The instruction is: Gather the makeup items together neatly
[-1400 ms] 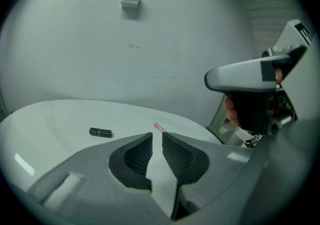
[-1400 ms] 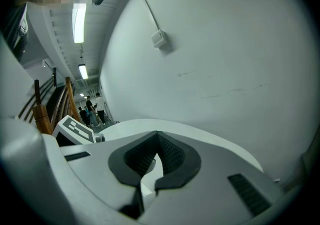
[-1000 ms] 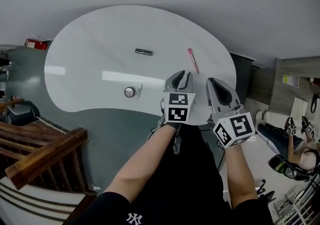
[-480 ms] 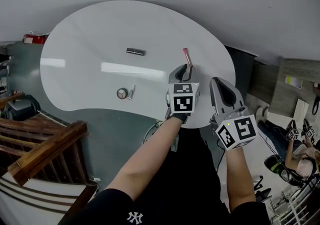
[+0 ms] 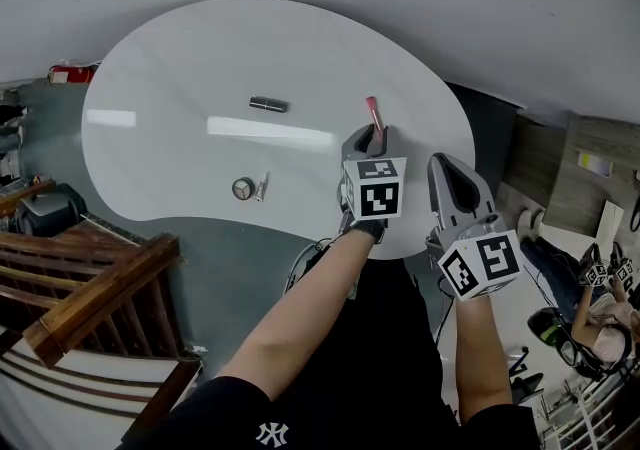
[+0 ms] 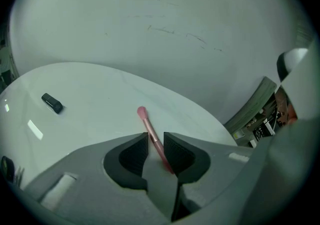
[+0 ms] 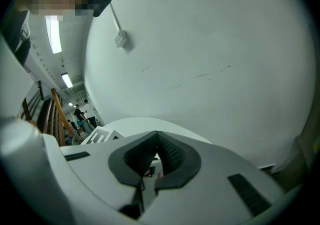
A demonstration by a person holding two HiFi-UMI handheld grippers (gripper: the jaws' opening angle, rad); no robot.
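So the left gripper [image 5: 368, 138] has been dropping onto the pink brush [image 5: 374, 113] near the tabletop's [image 5: 200, 68] far right edge, and its fingers have just been easing apart, not pinching yet. I'd say it's lining up a pickup. The head view is hiding the handle; the left gripper view is showing it lying between the fingers. The right gripper [image 5: 445, 163] is hanging clenched and empty.

Open indoor workspace; white curved table [image 5: 180, 68], wooden stair railing [image 5: 90, 303], ceiling strip lights [image 7: 52, 34], people [image 7: 77, 114] beyond.
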